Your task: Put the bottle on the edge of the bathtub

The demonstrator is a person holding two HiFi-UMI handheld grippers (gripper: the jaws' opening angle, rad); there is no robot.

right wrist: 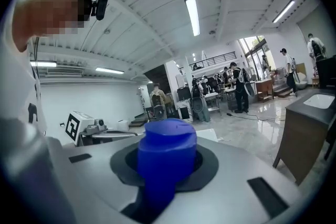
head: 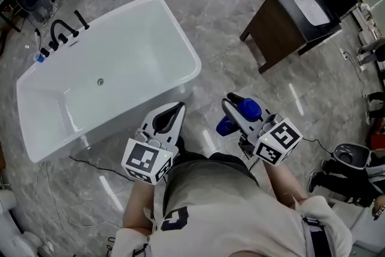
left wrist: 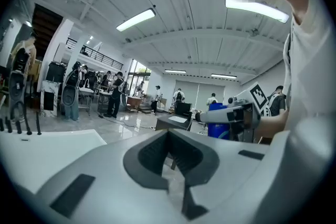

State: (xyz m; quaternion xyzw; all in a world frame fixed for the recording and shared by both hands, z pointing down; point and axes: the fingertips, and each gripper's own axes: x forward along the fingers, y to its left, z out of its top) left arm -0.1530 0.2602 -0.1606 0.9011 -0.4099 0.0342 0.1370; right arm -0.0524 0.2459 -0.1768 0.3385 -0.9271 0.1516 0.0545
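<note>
Your right tool [head: 230, 102] grips the blue plastic bottle [head: 248, 109]; the white bathtub [head: 194, 57] lies toward the frame's upper left, its rim nearer your closed, empty left tool [head: 176, 109].

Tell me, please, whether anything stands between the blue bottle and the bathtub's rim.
Nothing visible does: only bare floor lies between the blue bottle, held in the right gripper, and the bathtub rim. The left gripper hangs beside that path.
</note>
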